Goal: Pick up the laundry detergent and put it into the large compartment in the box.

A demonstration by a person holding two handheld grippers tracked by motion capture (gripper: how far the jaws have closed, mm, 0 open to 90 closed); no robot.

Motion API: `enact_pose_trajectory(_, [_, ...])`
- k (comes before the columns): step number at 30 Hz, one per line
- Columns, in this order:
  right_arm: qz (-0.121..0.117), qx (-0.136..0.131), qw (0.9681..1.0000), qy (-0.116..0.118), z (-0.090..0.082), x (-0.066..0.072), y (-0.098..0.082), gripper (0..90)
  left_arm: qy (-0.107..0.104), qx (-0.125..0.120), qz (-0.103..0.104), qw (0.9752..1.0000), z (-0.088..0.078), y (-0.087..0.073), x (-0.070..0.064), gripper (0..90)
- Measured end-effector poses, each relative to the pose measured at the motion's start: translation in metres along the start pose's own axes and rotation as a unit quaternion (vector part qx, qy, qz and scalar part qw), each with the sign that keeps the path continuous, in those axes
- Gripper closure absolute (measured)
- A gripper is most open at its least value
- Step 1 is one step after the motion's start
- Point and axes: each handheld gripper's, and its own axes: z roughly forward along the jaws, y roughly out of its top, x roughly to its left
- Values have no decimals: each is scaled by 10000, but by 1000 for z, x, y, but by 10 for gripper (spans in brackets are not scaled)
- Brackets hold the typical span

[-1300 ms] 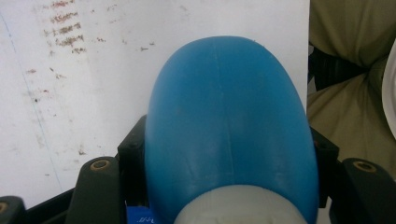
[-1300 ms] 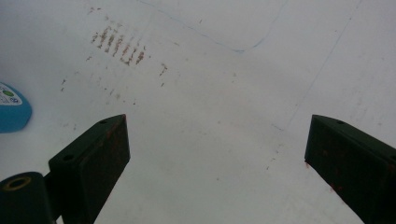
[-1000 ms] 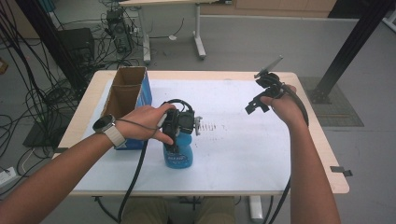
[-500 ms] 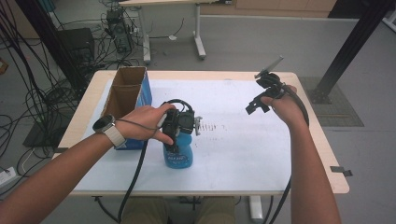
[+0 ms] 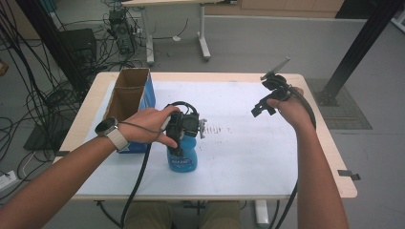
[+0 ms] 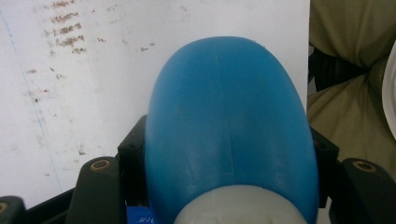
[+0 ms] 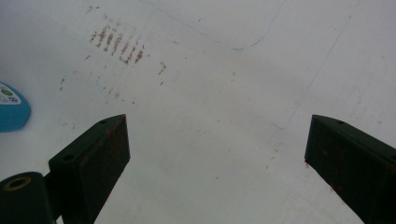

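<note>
Nearest to me, my left gripper pinches the rounded blue plastic bottle from above, its black jaws pressed against both sides of the body. The bottle stands upright on the white table sheet, just beside the open blue cardboard box. Farther off, my right gripper hangs above the sheet with its jaws spread wide, nothing between them.

Left claw clamped; right claw gapes wide.
</note>
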Motion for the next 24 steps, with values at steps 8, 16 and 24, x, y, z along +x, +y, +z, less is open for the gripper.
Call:
enact_pose_trajectory(8, [-6, -11, 10000, 6, 0, 0, 0, 66, 1, 1, 10, 10000, 0, 0, 0, 372])
enact_pose_trajectory(16, [11, -14, 10000, 18, 0, -1, -1, 66, -3, -6, 11, 10000, 0, 0, 0, 372])
enact_pose_trajectory(24, [20, -22, 10000, 18, -1, -2, -4, 66, -26, -64, -44, 10000, 0, -3, 1, 372])
